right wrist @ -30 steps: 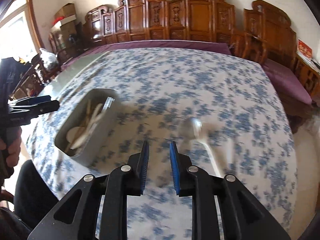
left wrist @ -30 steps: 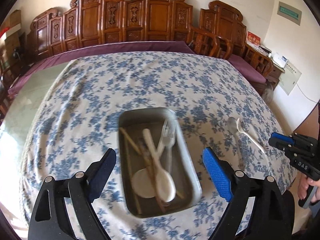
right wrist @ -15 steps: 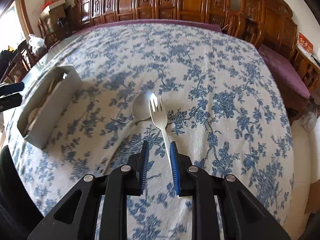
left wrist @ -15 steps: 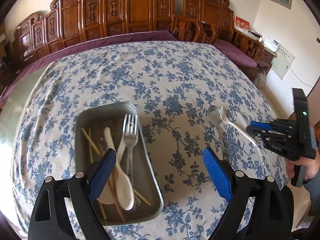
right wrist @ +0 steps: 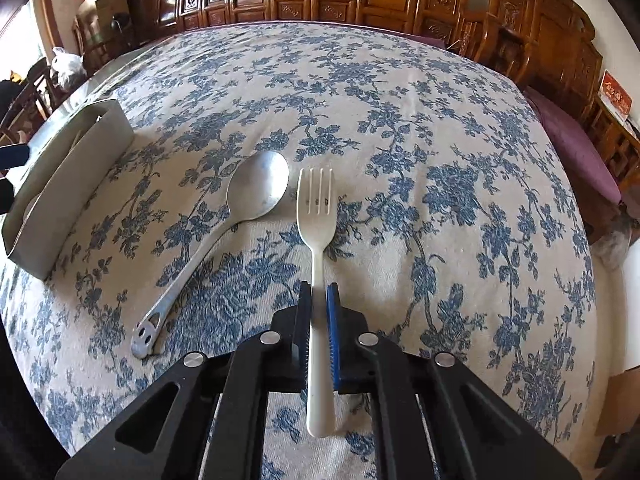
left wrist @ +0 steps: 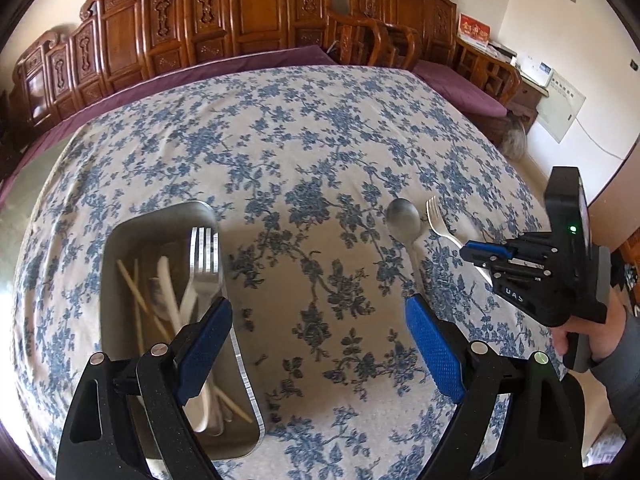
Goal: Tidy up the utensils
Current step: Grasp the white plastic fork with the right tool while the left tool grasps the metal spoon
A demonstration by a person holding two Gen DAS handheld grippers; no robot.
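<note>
We see the right tongs (right wrist: 319, 300) closing on the handle of a white plastic fork (right wrist: 316, 216), which lies between the two pads; its tines point away from us and its head rests on the flowered cloth of the surface (right wrist: 420, 152). Whether the pads already press the handle we cannot tell for sure, though they sit tight against both its sides. Just beside the fork on its left lies a metal spoon (right wrist: 256, 188), bowl up, its handle slanting toward the near left edge; the bowl is close to the fork's tines but apart from them.

Our left tongs (left wrist: 320, 344) stand wide with nothing between them, hanging above the cloth between the metal tray (left wrist: 120, 240) and the spoon. The tray sits to the left on the surface and holds a metal fork (left wrist: 206, 264), wooden chopsticks (left wrist: 136, 292) and white plastic utensils (left wrist: 172, 300), all lying lengthwise in a loose heap. In the left view, a hand (left wrist: 580, 344) in a grey sleeve holds the right tongs at the right edge. Carved wooden chairs (left wrist: 248, 12) line the far wall.
</note>
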